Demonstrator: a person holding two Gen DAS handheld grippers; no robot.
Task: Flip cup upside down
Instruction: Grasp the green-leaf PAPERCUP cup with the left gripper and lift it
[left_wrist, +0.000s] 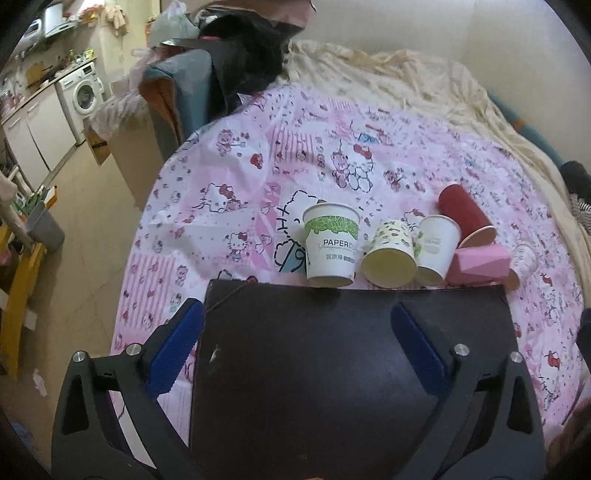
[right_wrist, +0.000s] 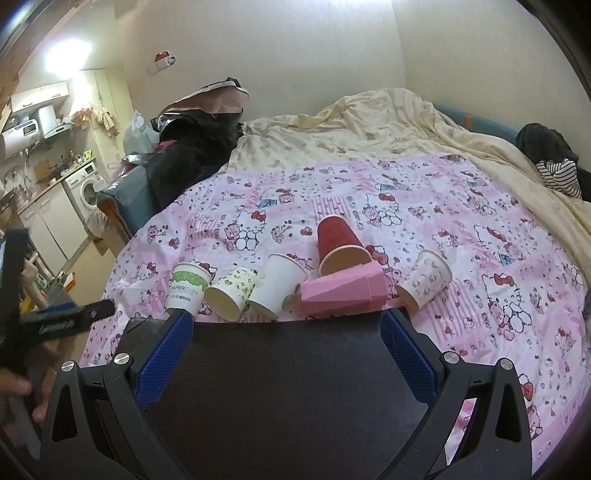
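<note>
The left gripper (left_wrist: 295, 343) is hanging spread wide over the dark board (left_wrist: 332, 369), nothing between its blue pads (left_wrist: 173, 350), and its aim at the far edge suggests it is lining up on the nearest cup rather than gripping anything yet. Going left to right along that edge, at about twelve o'clock from the gripper, the green-printed paper cup (left_wrist: 331, 245) is lying tipped with its mouth toward the camera, touching the yellow patterned cup (left_wrist: 389, 254), which is also lying mouth-forward. Next, the plain white cup (left_wrist: 437, 251) is leaning against its neighbours, then the red cup (left_wrist: 466, 216) is lying farther back at one o'clock, with the pink faceted cup (left_wrist: 478, 264) crossing in front of it. The small printed cup (left_wrist: 522, 264) is lying last, at two o'clock. All seem to be lying on their sides on the pink cartoon sheet (left_wrist: 258, 155), likely because the soft bedding is giving them no firm footing, so the board is probably serving as the flat spot for setting a cup mouth-down. The right gripper (right_wrist: 288, 354) is likewise standing spread and empty over the board, seemingly waiting.
</note>
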